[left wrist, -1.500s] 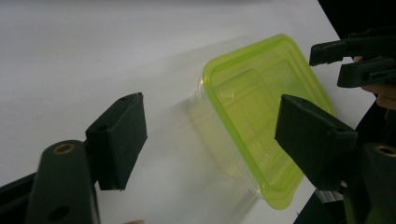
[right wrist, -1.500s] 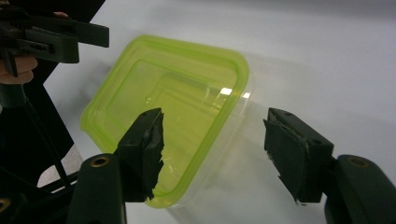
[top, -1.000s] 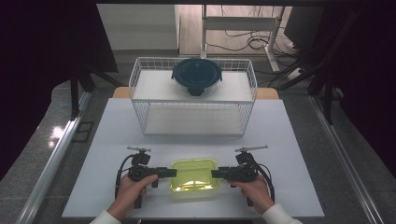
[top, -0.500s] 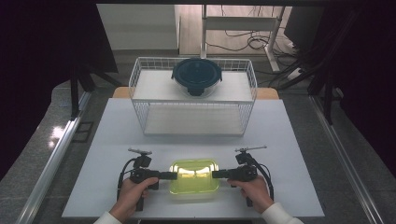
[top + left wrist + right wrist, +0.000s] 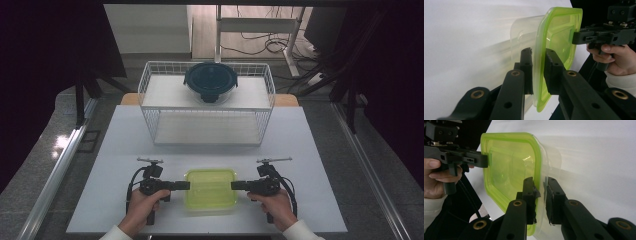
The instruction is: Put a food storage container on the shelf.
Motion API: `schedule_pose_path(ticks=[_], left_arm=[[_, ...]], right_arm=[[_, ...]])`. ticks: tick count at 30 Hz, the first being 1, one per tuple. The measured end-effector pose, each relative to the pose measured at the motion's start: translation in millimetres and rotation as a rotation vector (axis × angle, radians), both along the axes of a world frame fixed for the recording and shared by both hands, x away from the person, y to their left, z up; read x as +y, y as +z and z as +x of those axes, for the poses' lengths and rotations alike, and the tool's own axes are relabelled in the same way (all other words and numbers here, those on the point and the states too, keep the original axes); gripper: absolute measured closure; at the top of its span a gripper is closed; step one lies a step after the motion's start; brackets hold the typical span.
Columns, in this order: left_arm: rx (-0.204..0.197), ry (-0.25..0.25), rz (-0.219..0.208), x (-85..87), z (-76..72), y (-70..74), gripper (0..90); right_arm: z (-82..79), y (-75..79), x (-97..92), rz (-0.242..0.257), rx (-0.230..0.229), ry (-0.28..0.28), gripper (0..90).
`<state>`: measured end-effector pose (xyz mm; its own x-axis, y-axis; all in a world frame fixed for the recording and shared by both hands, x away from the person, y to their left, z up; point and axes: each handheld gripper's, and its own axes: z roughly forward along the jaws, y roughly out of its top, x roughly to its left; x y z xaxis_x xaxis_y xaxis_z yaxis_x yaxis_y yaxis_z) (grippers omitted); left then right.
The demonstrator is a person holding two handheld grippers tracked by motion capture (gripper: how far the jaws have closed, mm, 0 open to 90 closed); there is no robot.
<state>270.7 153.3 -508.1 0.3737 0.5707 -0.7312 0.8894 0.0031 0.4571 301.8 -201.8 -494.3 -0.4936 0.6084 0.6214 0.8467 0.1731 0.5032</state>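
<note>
Two hands come in from the near edge, each holding a pistol-style gripper level, the two pointing inward at one another. The left gripper (image 5: 186,185), in the left hand (image 5: 142,206), has just been closing its jaws, and its pads (image 5: 526,65) now pinch the left rim of the box (image 5: 212,190). The right gripper (image 5: 234,185), in the right hand (image 5: 274,205), has likewise just been closing, and its pads (image 5: 529,192) now clamp the opposite rim.
</note>
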Motion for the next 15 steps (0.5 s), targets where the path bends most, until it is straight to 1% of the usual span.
schedule_pose_path(ticks=[4,6,7,10,15], left_arm=[[-0.03,-0.001,0.008,-0.2,-1.6,6.8,79.1],[-0.039,0.0,0.005,-0.1,-2.5,8.8,79.1],[-0.041,-0.001,0.004,0.1,-2.8,10.0,79.1],[-0.06,-0.005,-0.003,1.1,-3.9,16.1,79.0],[-0.093,-0.007,0.006,3.7,-4.0,26.4,79.0]], right_arm=[[-1.5,3.2,0.4,0.002,-0.013,0.0,78.2],[-2.5,6.9,0.2,0.002,-0.031,0.002,78.2],[-2.9,8.4,0.1,0.003,-0.032,0.004,78.2],[-3.8,12.6,0.2,0.006,-0.052,0.007,78.2],[-5.1,22.3,2.9,0.0,-0.09,0.02,78.0]])
